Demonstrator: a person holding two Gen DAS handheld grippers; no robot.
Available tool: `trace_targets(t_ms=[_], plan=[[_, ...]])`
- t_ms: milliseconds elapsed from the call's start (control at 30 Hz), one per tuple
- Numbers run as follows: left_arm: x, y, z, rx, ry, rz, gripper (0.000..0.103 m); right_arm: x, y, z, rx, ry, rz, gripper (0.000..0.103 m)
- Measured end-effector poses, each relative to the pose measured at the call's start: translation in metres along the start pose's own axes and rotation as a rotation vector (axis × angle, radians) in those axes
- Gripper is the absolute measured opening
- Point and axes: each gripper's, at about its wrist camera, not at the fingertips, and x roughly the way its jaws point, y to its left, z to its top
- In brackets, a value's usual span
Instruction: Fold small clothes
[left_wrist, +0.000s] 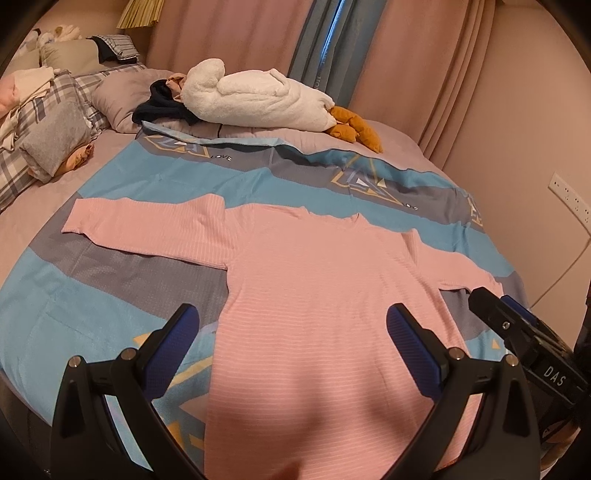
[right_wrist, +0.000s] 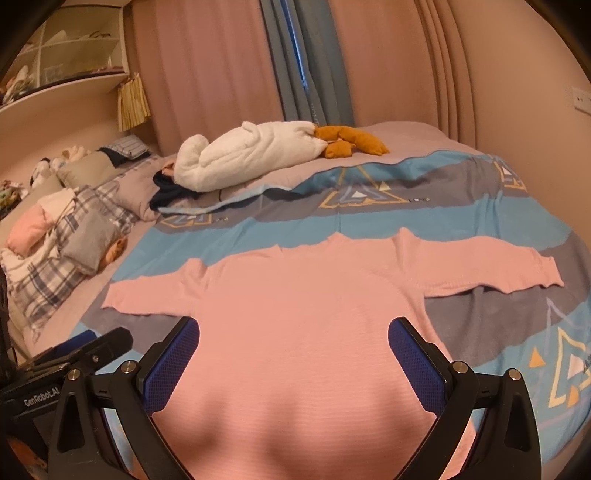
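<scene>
A pink long-sleeved top (left_wrist: 314, 295) lies spread flat on a blue and grey patterned sheet (left_wrist: 110, 280) that covers the near part of a bed. Both sleeves are stretched out sideways, one to the left and one to the right, and the hem is nearest the cameras. Thin pale stripes run across the fabric.

The left gripper (left_wrist: 291, 332) hangs over the lower body of the top, its jaws spread wide with nothing between them. Its blue pads (left_wrist: 173, 347) stand on either side of the pink cloth; I cannot tell whether they touch it. The right gripper (right_wrist: 293, 343) is just beside it to the right, also over the lower part of the top, its jaws likewise released and empty.

At the far side of the bed lies a white plush toy (right_wrist: 251, 155) with orange feet, with a dark garment (right_wrist: 173, 195) next to it. On the far left sit a checked pillow (left_wrist: 70, 92) and a small pile of folded clothes (right_wrist: 55, 236). Pink curtains (right_wrist: 207, 74) hang behind the bed.
</scene>
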Motion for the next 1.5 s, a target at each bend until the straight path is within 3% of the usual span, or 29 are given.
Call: trace_targets(t_ms=[1500], plan=[[0.021, -0.001, -0.004, 0.010, 0.064, -0.054, 0.100, 0.015, -0.008, -0.006, 0.045, 0.034, -0.024, 0.102]])
